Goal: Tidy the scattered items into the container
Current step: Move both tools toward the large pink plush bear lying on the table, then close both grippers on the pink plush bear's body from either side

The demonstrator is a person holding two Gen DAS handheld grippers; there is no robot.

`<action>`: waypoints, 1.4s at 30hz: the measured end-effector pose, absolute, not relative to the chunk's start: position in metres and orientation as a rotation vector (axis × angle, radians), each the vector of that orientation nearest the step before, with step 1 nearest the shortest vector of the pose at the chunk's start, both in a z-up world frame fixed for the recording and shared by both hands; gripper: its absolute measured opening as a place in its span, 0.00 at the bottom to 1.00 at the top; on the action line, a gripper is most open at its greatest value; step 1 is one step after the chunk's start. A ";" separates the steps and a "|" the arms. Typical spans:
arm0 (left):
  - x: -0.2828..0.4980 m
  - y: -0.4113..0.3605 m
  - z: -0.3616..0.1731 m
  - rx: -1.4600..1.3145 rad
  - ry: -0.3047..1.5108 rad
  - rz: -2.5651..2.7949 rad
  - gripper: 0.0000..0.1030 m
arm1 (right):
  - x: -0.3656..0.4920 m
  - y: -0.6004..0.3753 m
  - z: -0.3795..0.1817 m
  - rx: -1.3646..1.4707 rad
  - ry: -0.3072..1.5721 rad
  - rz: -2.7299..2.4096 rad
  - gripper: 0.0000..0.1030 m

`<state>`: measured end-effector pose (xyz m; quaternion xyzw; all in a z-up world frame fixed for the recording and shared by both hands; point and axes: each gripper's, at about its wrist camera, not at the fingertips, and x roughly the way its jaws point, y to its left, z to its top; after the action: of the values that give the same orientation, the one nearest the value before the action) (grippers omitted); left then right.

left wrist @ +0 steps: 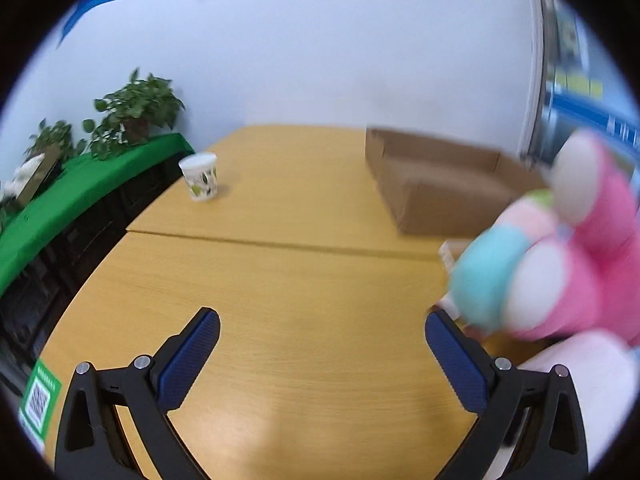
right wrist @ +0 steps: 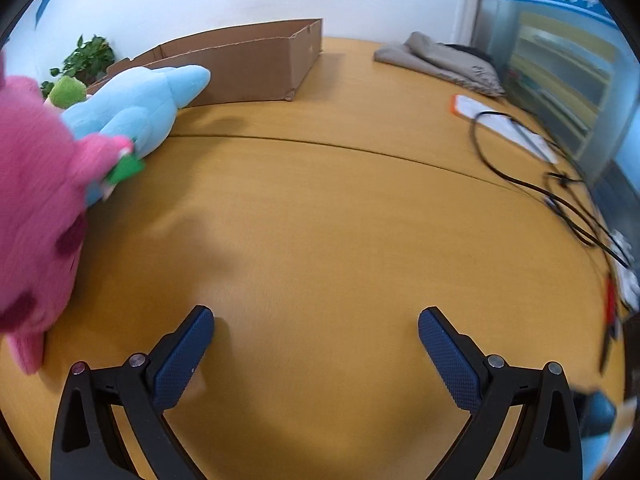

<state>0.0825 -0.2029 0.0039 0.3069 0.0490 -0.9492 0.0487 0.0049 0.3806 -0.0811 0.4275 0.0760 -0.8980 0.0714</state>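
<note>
1. Left wrist view: the left gripper (left wrist: 322,326) hovers over the bare yellow wooden table (left wrist: 280,288), its blue-padded jaws spread wide and holding nothing.
2. Just beside its right finger lies a blurred pink plush toy with white and teal patches (left wrist: 560,264), the nearest scattered item.
3. Behind that toy, near the wall, stands the open brown cardboard box (left wrist: 436,184), which I take to be the container.
4. A white paper cup with a green print (left wrist: 200,176) stands well apart at the table's far left edge.
5. Right wrist view: the right gripper (right wrist: 316,322) is likewise wide open and empty above the table.
6. To its left lie a fuzzy pink plush with dark spots (right wrist: 36,220) and a light blue plush toy (right wrist: 140,108), the blue one resting near the box's front wall.
7. To do the step well, I judge either gripper should turn toward the pink plush, straddle a firm bulge of it, close fully because plush compresses, then lift clear over the box wall before releasing.
8. A grey folded cloth (right wrist: 440,62) and black cables (right wrist: 540,184) lie to the right; keep clear of the cables.
</note>
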 end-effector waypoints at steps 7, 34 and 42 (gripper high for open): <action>0.126 -0.123 0.059 0.812 0.096 -3.002 1.00 | 0.085 0.353 -0.012 0.954 0.180 -2.912 1.00; 0.147 -0.050 0.043 0.869 0.140 -3.229 1.00 | 0.139 0.251 0.011 0.816 0.013 -2.879 1.00; 0.136 -0.046 0.040 0.906 0.155 -3.229 1.00 | 0.139 0.253 0.006 0.833 0.038 -2.898 1.00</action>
<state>0.1363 -0.0461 0.0399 0.2682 0.0458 -0.9562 -0.1077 0.1388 0.2534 0.0060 0.2756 0.0124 -0.9591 0.0631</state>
